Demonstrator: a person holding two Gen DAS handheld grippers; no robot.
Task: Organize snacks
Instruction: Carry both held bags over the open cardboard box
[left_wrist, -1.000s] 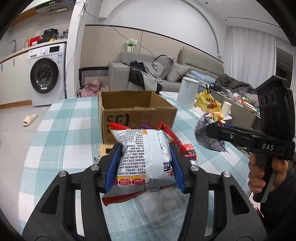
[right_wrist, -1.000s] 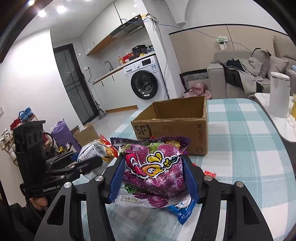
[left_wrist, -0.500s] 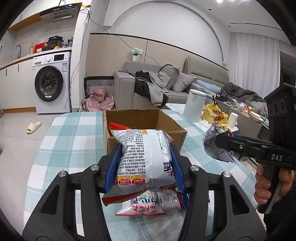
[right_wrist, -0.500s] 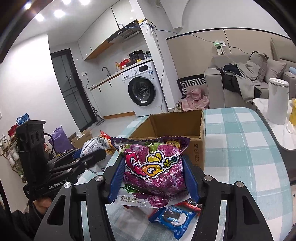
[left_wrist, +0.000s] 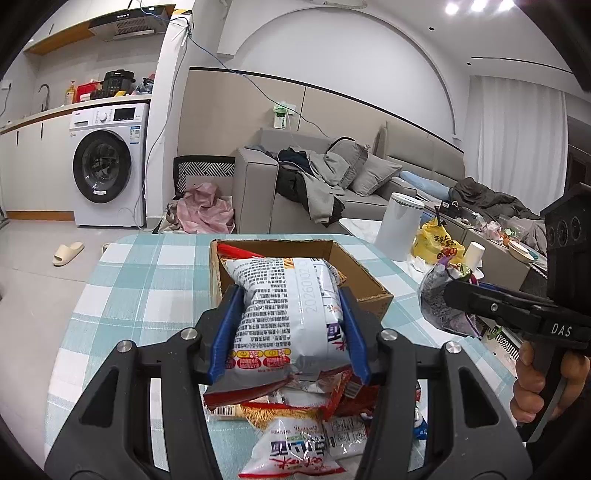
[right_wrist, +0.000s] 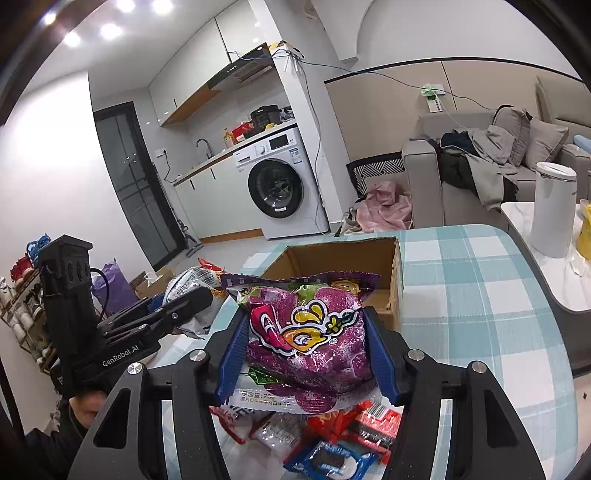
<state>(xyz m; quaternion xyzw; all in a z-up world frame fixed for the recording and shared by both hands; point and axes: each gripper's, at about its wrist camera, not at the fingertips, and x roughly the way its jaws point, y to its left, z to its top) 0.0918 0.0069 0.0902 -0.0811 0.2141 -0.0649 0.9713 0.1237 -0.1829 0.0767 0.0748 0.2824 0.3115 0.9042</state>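
My left gripper (left_wrist: 288, 325) is shut on a white and grey snack bag (left_wrist: 284, 317) and holds it in the air, just short of the open cardboard box (left_wrist: 369, 284). My right gripper (right_wrist: 306, 343) is shut on a purple snack bag (right_wrist: 306, 332), also raised, near the same box (right_wrist: 395, 273). Each gripper shows in the other's view, the right one (left_wrist: 454, 291) and the left one (right_wrist: 199, 295). A pile of loose snack packets (left_wrist: 295, 432) lies on the table below both grippers, among them a blue cookie pack (right_wrist: 328, 461).
The table has a teal checked cloth (left_wrist: 147, 280). A white cylinder bin (left_wrist: 399, 225) and a yellow bag (left_wrist: 436, 243) stand on a side table to the right. A sofa and a washing machine stand beyond the table.
Both grippers have risen with their bags. The box now shows from above, and the packet pile has come into view under them.
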